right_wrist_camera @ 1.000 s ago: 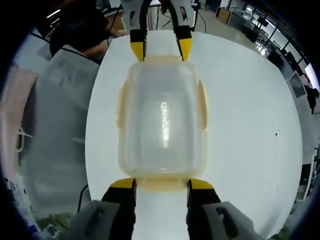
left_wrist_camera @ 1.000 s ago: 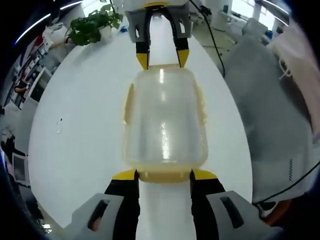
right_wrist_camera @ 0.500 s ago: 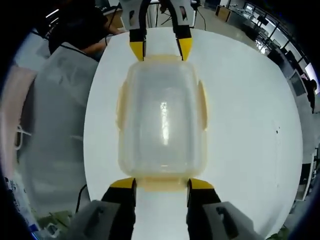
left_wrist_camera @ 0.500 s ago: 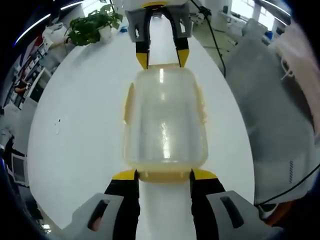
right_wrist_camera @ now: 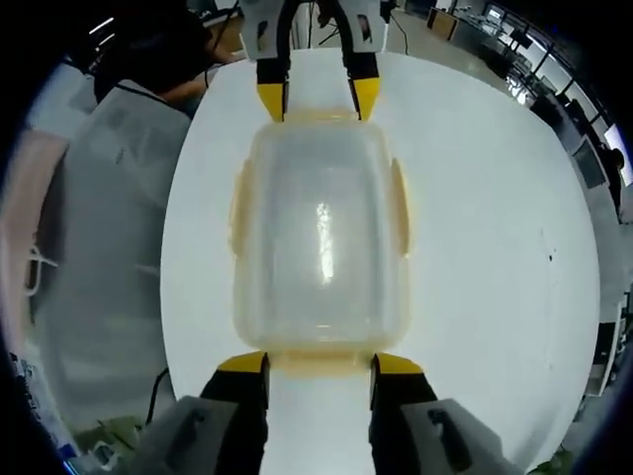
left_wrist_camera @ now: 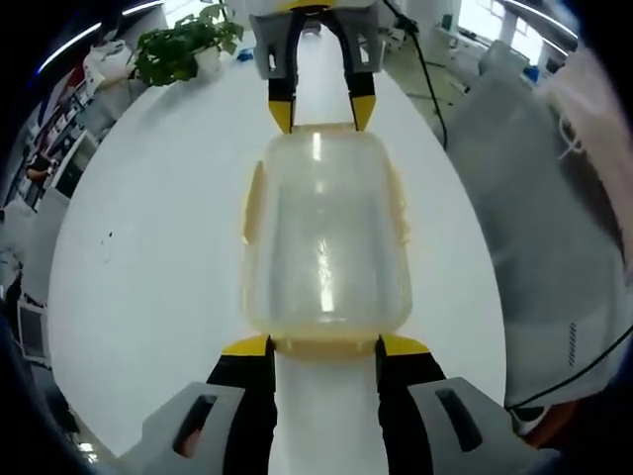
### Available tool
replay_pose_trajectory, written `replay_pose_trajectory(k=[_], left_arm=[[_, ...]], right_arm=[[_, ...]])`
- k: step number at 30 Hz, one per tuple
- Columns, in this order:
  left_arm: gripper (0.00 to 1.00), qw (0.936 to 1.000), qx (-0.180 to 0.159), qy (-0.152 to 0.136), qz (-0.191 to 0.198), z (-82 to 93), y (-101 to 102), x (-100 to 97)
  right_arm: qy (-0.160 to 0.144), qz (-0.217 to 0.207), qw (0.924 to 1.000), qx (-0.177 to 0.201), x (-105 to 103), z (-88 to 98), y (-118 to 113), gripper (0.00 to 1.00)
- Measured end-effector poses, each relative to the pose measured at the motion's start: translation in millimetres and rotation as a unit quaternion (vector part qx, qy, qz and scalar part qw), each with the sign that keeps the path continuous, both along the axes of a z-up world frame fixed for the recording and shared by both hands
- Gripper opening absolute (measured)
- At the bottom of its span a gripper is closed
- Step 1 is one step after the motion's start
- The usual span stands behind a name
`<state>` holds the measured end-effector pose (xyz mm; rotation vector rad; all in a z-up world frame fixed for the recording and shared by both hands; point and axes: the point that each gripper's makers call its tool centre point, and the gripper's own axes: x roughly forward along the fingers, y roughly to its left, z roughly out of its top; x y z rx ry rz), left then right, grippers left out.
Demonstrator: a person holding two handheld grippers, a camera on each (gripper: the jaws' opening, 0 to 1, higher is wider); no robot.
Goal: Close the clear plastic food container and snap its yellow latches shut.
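Container [left_wrist_camera: 324, 237] of clear plastic sits on the white round bench [left_wrist_camera: 148, 257], lid on, its long axis running straight from one tool to the other. The left tool [left_wrist_camera: 324, 345] stands at the near short end in the left gripper view, its yellow-tipped jaws spread apart, one tip at each side of the yellow latch [left_wrist_camera: 324, 348] on that end; whether the tips press on it I cannot tell. The right tool [right_wrist_camera: 311, 363] stands the same way at the opposite short end, jaws spread either side of that end's latch [right_wrist_camera: 316, 362]. Each tool faces the other across the box, so each shows at the top of the other's view. Yellow latches also lie along both long sides (they look folded flat against the walls).

The left gripper view takes in a potted plant [left_wrist_camera: 183, 45] at the bench's far edge and a black cable [left_wrist_camera: 420, 64]. The right gripper view instead has a person [right_wrist_camera: 99, 148] in pale clothing beside the bench.
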<state>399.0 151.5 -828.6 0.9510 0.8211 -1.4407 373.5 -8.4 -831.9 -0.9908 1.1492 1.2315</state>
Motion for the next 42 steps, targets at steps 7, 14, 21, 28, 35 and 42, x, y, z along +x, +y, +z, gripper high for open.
replay_pose_trajectory(k=[7, 14, 21, 28, 35, 42], left_arm=[[0.37, 1.0000, -0.004, 0.004, -0.002, -0.5, 0.0, -0.6], [0.38, 0.9995, -0.030, -0.002, 0.005, 0.7, 1.5, -1.4], [0.45, 0.9994, -0.013, 0.010, 0.030, -12.9, 17.8, -8.7], [0.45, 0.9824, -0.095, 0.051, 0.153, 6.5, 17.7, -2.1], [0.45, 0.9682, -0.127, 0.060, 0.207, 23.7, 22.3, 2.2], [0.44, 0.9498, -0.168, 0.064, 0.256, 38.5, 25.2, 0.9]], right_arm=[[-0.003, -0.002, 1.0000, 0.002, -0.1, -2.3, -0.9, 0.38], [-0.008, -0.005, 0.9998, 0.019, -0.1, -2.6, -1.9, 0.39], [-0.020, -0.032, 0.9993, 0.008, -4.8, -14.7, -19.8, 0.45], [0.001, -0.169, 0.9822, 0.082, -12.9, -9.5, -25.2, 0.45], [0.009, -0.243, 0.9619, 0.126, -15.1, 2.4, -26.4, 0.43], [0.004, -0.312, 0.9228, 0.225, -4.9, 26.4, -15.2, 0.43]])
